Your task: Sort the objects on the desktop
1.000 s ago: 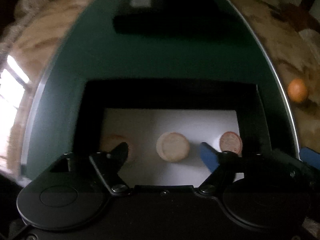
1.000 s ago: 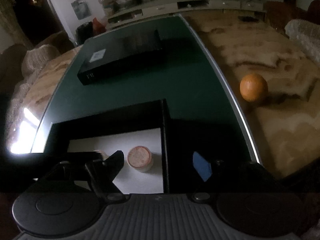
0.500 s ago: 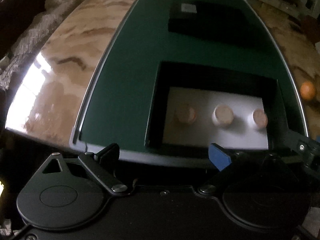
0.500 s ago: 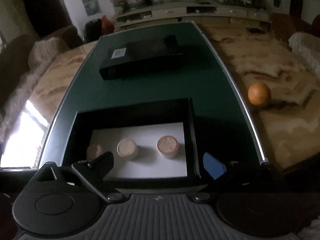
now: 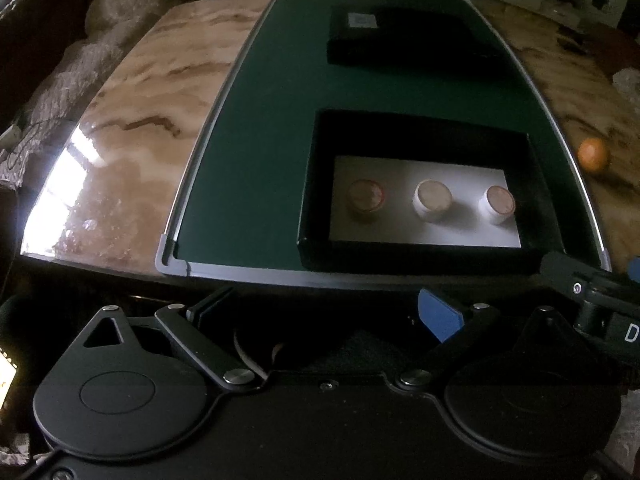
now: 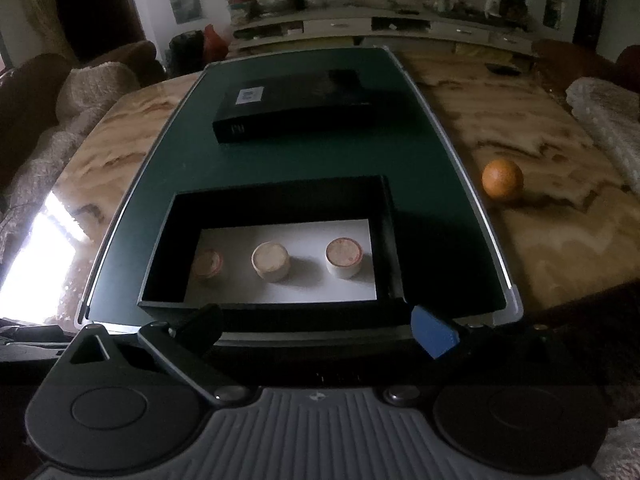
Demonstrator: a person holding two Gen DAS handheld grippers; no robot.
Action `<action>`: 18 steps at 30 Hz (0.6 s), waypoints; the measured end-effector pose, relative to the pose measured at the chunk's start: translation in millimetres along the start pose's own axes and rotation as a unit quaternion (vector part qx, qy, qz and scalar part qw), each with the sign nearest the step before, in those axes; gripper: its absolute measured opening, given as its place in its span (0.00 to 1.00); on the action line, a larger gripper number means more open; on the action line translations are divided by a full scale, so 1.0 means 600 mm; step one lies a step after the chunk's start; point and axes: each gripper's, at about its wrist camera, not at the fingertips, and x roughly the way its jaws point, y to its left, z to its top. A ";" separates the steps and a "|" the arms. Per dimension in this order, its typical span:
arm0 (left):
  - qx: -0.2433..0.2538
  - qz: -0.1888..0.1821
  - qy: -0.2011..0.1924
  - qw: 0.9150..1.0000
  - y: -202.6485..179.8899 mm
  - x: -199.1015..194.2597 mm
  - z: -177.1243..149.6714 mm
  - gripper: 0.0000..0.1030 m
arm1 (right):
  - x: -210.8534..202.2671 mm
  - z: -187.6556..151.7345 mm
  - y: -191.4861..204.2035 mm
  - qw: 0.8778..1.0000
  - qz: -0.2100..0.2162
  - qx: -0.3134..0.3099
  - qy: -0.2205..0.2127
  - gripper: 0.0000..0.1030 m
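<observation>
1. A glossy brown marbled table top (image 6: pixel 532 240) carries a dark green mat with a silver rim (image 6: pixel 304 156).
2. On the mat's near half sits an open black rectangular box with a white floor (image 6: pixel 280 196).
3. Inside stand three short round containers in a row, apart from each other: left one (image 6: pixel 207 263), middle one (image 6: pixel 271 261), right one (image 6: pixel 344 257).
4. A closed black flat box with a white label (image 6: pixel 296 104) lies at the mat's far end.
5. A round orange fruit (image 6: pixel 502 179) rests on the marble, right of the mat.
6. The left gripper (image 5: pixel 320 314) is spread wide with nothing between its jaws, which have just been opening; it hangs off the mat's near edge.
7. The right gripper (image 6: pixel 316 328) has also just been opening, spread wide and empty, before the open box.
</observation>
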 end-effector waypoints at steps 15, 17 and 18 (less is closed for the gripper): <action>0.000 0.001 0.005 1.000 -0.004 0.007 0.001 0.96 | 0.009 -0.004 -0.003 1.000 -0.004 -0.012 0.012 1.00; 0.000 0.002 0.007 1.000 -0.004 0.010 0.001 0.96 | 0.011 -0.005 -0.003 1.000 -0.004 -0.013 0.014 1.00; 0.000 0.002 0.007 1.000 -0.004 0.011 0.001 0.96 | 0.012 -0.005 -0.004 1.000 -0.004 -0.013 0.015 1.00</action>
